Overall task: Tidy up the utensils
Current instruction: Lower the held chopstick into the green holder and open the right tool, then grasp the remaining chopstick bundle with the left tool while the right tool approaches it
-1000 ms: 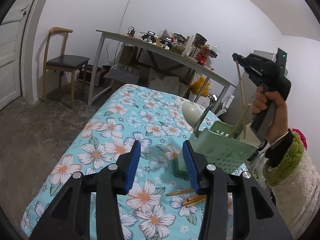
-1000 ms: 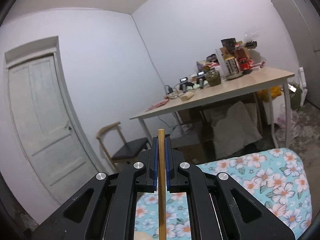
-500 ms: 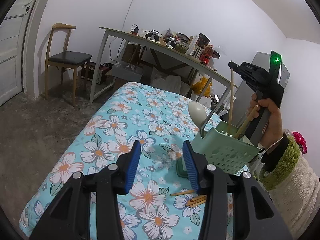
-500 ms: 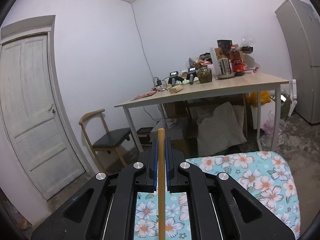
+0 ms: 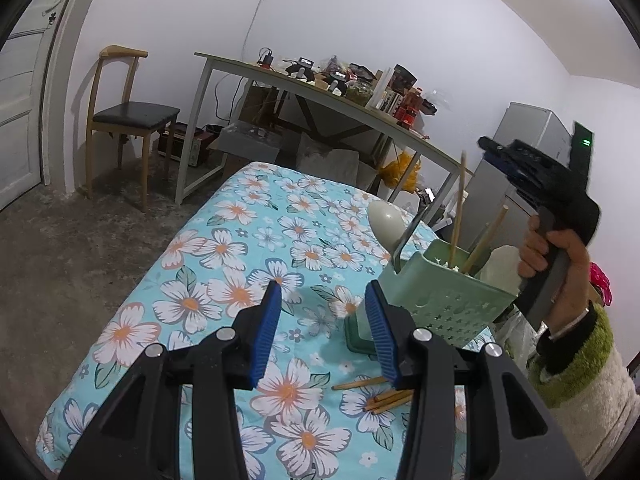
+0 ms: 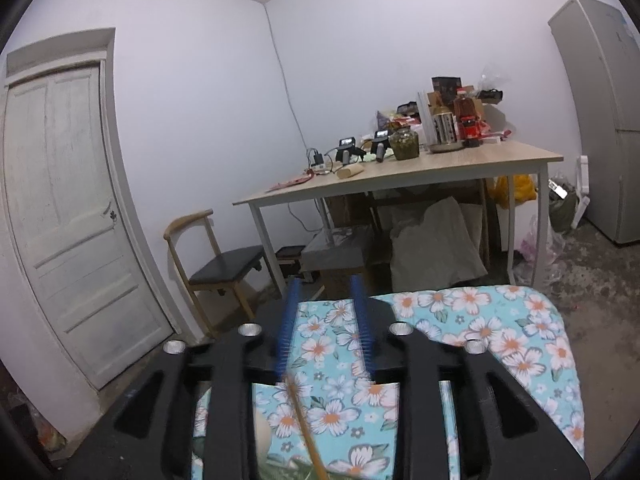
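1. With the right gripper (image 6: pixel 326 328) spread and nothing between its blue pads, lift straight up and clear of the chopstick (image 5: pixel 459 208) standing in the green holder (image 5: pixel 444 292); avoid brushing its tall free end.
2. Keep the holder from tipping: upright on its darker base, near the right edge of the floral cloth (image 5: pixel 240 248).
3. Go next for the loose chopsticks (image 5: pixel 384 396) lying flat on the cloth just beside the holder's base, close under the left gripper (image 5: pixel 320 332), likewise spread and holding nothing.
4. Pinch one stick near its end, well apart from its neighbours.
5. Appearance: thin, pale wooden sticks, two leaning in the holder beside a pale spoon (image 5: pixel 386 224) with a metal handle; perforated holder walls.
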Demonstrator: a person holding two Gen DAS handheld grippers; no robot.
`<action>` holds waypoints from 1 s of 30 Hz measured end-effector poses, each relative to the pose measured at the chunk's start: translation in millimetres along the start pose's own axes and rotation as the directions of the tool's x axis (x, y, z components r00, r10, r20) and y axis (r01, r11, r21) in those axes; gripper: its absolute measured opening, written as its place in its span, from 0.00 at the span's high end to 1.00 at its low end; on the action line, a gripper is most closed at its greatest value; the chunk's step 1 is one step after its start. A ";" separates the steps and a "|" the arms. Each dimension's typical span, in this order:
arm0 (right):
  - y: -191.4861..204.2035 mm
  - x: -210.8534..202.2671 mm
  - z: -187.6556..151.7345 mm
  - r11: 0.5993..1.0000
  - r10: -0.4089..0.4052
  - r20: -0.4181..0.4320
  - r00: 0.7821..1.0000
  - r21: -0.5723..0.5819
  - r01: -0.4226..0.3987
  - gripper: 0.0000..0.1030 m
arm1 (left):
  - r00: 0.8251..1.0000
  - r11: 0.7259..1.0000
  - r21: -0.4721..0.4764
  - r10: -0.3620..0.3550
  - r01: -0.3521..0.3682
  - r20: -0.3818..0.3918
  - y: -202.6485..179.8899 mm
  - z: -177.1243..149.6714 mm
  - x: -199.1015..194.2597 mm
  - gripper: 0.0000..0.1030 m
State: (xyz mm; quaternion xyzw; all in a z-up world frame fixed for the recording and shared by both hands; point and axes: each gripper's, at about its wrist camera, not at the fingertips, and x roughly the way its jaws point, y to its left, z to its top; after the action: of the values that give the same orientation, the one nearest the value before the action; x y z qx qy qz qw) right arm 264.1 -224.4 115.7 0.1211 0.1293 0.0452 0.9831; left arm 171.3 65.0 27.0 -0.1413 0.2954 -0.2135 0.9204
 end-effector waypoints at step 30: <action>-97.6 -126.2 -124.1 0.903 0.076 -0.280 0.957 0.426 0.053 0.57 | 0.979 0.988 0.151 -0.006 0.038 -0.205 -47.2 -36.3 32.4 0.40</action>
State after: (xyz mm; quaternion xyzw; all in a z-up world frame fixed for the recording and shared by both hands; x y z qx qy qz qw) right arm 115.3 -305.8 5.7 0.3271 0.2779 0.0386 0.9024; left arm 158.5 3.6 1.1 -0.0501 0.3691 -0.2591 0.8911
